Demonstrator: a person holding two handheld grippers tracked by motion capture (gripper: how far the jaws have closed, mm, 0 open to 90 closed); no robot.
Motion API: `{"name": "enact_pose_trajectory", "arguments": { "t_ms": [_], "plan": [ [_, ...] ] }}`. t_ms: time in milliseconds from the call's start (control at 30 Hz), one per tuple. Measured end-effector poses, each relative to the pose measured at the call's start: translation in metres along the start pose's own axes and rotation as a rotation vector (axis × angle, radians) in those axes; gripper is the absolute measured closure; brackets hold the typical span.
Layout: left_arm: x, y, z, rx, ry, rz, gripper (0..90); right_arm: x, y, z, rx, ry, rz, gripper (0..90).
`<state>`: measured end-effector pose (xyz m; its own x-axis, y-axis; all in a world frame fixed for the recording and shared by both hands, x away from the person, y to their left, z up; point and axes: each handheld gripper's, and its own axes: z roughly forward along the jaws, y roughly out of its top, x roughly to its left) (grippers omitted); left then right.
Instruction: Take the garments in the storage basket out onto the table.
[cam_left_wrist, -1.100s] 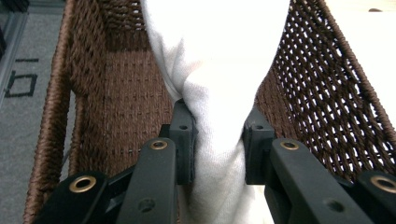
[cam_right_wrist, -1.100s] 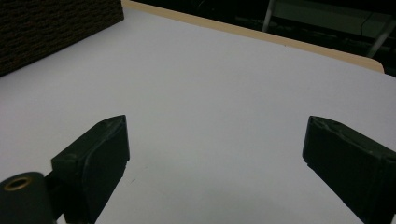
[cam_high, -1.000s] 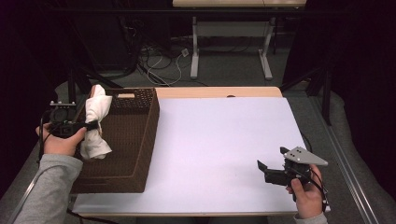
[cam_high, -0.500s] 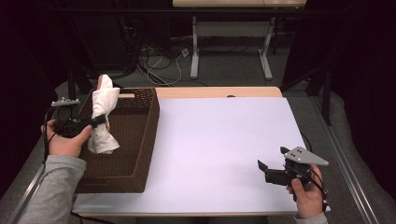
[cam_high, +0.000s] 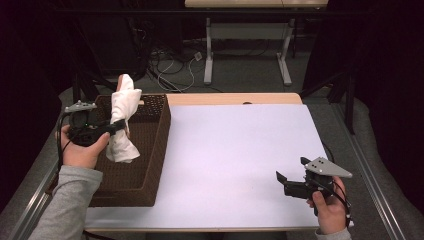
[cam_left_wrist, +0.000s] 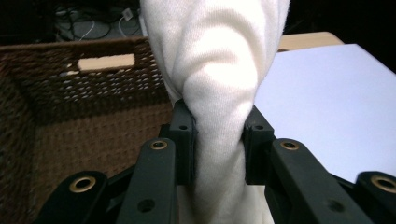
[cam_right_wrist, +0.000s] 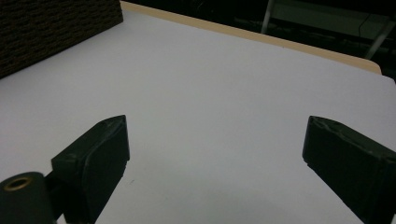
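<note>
A white cloth (cam_high: 122, 120) hangs bunched above the dark brown wicker basket (cam_high: 150, 150) at the table's left side. My left gripper (cam_high: 119, 125) is shut on the cloth's middle; its ends stick out above and below the jaws. In the left gripper view the cloth (cam_left_wrist: 219, 84) is pinched between both jaws of my left gripper (cam_left_wrist: 218, 140), with the basket's inside (cam_left_wrist: 70, 121) behind it. My right gripper (cam_high: 284, 184) is held low over the white table top (cam_high: 240, 150) near the front right, open and holding nothing. Its jaws stand wide apart in the right gripper view (cam_right_wrist: 215, 154).
The basket's wall (cam_right_wrist: 51, 32) shows at the far left of the right gripper view. A wooden table edge (cam_high: 235, 98) runs along the back. Beyond it are desk legs (cam_high: 207, 60) and cables on the floor.
My left gripper has lifted the cloth higher and carried it slightly right, over the basket. The right gripper has stayed where it was.
</note>
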<state>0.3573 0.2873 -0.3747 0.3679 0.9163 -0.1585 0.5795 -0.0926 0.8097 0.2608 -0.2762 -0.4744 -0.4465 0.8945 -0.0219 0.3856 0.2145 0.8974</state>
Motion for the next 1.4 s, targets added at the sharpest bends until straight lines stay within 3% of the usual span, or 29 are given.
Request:
{"name": "enact_pose_trajectory", "arguments": {
  "t_ms": [133,167,200,533,700,933,1400],
  "plan": [
    [-0.015,0.004,0.003,-0.023,-0.038,0.002,71.6,0.000,0.000,-0.001,0.000,-0.003,-0.002,7.0],
    [-0.024,0.007,0.005,-0.027,-0.058,0.016,71.5,0.000,0.000,-0.001,-0.001,-0.003,-0.002,7.0],
    [-0.024,0.007,0.005,-0.027,-0.058,0.016,71.5,0.000,0.000,-0.001,-0.001,-0.001,-0.003,7.0],
    [-0.074,0.019,0.024,-0.012,-0.137,0.088,71.6,-0.001,0.000,-0.001,-0.006,0.001,-0.005,6.9],
    [-0.092,0.022,0.036,-0.017,-0.174,0.097,71.6,0.000,0.000,-0.001,-0.003,-0.001,-0.001,6.9],
    [-0.114,0.026,0.046,-0.016,-0.212,0.134,71.6,0.001,0.000,-0.001,-0.002,0.004,0.002,7.0],
    [-0.146,0.024,0.064,-0.015,-0.275,0.162,71.6,0.001,0.000,0.000,-0.004,0.011,-0.004,7.0]
  ]
}}
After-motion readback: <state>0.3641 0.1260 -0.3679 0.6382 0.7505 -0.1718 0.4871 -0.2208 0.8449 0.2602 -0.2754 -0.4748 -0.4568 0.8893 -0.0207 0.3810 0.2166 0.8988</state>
